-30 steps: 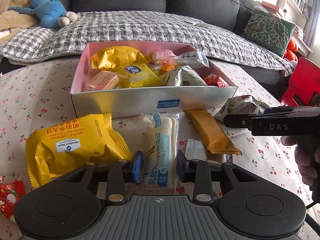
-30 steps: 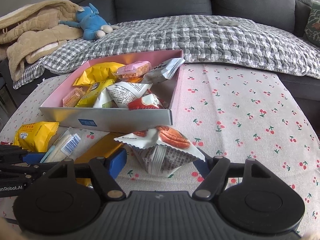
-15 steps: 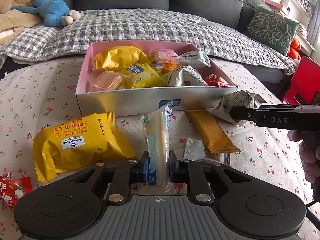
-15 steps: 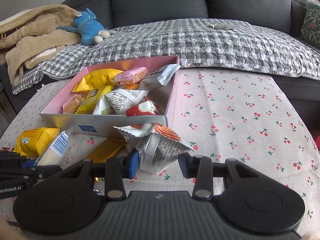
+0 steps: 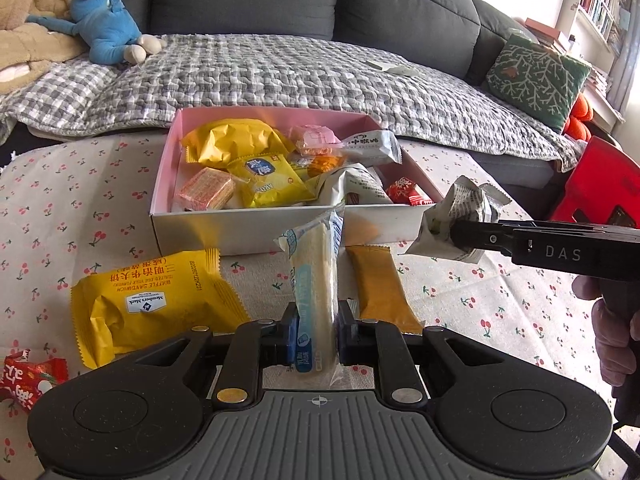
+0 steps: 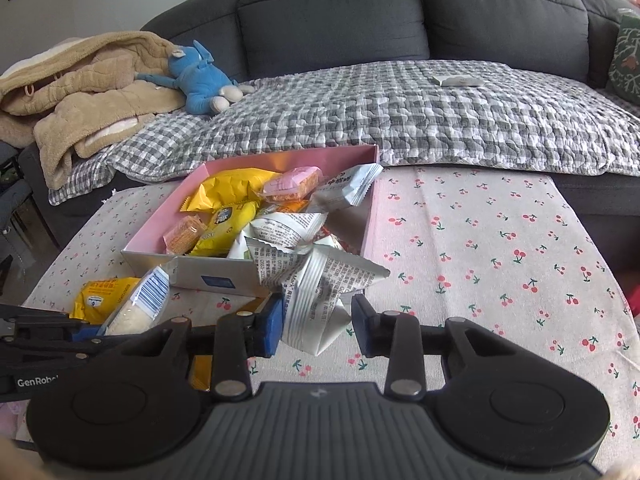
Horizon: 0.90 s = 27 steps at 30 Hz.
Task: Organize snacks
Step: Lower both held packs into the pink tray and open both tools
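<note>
Blue plush toy [image 5: 106, 24], green cushion [image 5: 536, 76] on gray sofa [image 6: 340, 16].

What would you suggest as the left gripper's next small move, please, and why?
Probably carry the bread packet forward over the pink box wall. The left gripper grips it upright, off the cloth, just short of the box.

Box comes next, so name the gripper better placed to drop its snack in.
Right, probably. The right gripper holds its newsprint packet raised at the box corner; the left gripper holds its sandwich pack further short.
</note>
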Motion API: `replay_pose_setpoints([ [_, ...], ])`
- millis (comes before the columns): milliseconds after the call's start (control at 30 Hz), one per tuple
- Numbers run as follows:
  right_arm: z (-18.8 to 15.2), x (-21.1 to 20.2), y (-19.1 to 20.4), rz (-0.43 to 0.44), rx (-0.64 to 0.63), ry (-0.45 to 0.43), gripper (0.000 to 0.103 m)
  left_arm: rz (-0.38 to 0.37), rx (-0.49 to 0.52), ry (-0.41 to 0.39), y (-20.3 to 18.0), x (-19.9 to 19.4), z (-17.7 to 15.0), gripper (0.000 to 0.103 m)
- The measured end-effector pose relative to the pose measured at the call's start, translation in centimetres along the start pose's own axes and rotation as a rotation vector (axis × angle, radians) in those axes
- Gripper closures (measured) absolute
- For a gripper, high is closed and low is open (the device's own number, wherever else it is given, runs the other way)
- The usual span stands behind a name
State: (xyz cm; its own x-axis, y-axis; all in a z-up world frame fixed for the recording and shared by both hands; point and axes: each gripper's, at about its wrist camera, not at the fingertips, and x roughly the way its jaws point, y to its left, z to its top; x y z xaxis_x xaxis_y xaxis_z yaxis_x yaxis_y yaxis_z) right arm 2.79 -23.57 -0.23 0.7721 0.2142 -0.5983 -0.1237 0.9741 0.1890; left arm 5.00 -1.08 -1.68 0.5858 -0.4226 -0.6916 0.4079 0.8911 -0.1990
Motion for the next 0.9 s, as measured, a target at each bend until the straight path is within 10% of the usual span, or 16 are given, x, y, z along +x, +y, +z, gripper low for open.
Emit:
replay_pose_setpoints([
  [900, 5.5, 0.8, -2.0, 0.11, 0.256, -0.068, 0.081, 0.089, -0.092, -0.084, 3.4, 1.5, 8.5, 0.087],
])
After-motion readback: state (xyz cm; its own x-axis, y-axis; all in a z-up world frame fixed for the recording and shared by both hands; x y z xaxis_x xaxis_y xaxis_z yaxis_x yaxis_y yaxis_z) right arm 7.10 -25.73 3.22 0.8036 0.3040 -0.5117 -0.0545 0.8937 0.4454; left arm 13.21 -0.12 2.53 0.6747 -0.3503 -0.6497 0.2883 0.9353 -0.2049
